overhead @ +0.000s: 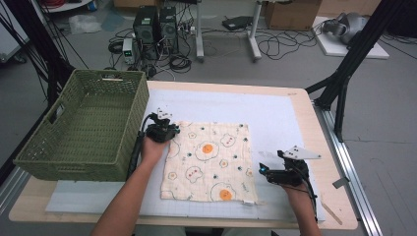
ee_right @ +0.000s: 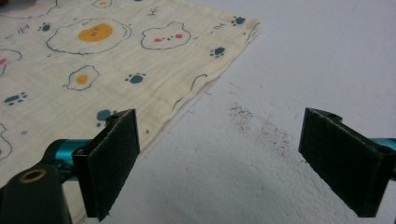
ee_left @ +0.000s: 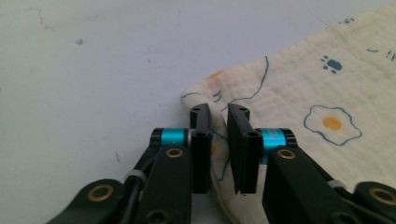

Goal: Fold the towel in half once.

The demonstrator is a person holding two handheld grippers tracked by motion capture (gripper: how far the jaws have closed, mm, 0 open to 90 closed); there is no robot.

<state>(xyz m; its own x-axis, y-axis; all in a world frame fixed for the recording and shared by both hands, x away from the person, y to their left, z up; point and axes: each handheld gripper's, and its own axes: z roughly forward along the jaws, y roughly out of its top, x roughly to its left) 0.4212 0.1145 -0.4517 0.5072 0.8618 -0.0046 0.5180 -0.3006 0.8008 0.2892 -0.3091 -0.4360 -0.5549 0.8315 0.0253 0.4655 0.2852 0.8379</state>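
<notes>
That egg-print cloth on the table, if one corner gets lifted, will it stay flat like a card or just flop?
Probably flop: the cloth already bunches into a soft fold where the left hand-held gripper pinches its corner. It looks thin and crinkly, so likely light. Its far side may drag across the table rather than rise.

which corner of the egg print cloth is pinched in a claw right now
The far left corner of the cloth, nearest the green basket: the left claw is shut on it. The right claw stands open beside the cloth's right edge, holding nothing.
</notes>
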